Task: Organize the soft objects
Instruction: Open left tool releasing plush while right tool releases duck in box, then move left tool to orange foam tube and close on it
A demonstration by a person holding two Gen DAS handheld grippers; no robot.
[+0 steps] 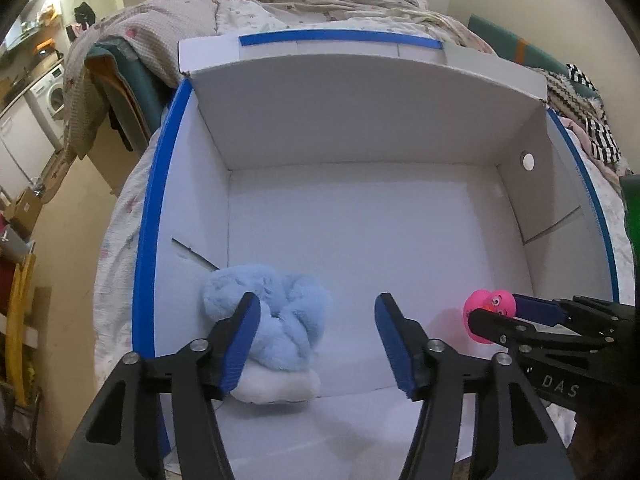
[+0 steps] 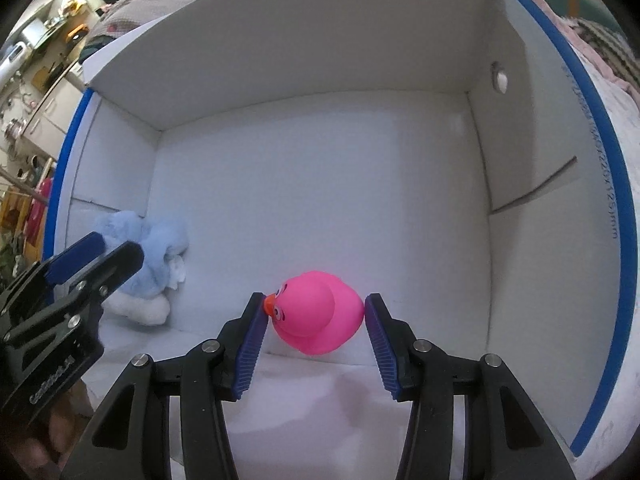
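One pink rubber duck (image 2: 314, 312) sits gripped between the right gripper (image 2: 314, 312)'s fingers; one fluffy light-blue plush toy (image 1: 276, 320) lies untouched between the left gripper (image 1: 316, 320)'s half-open fingers, inside the white cardboard box (image 1: 360, 120).

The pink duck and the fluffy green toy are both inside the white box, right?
Almost. The fluffy toy is light blue, not green; the left wrist view shows it clearly, lying on something white. The rest holds: it and the pink duck are both inside the white box.
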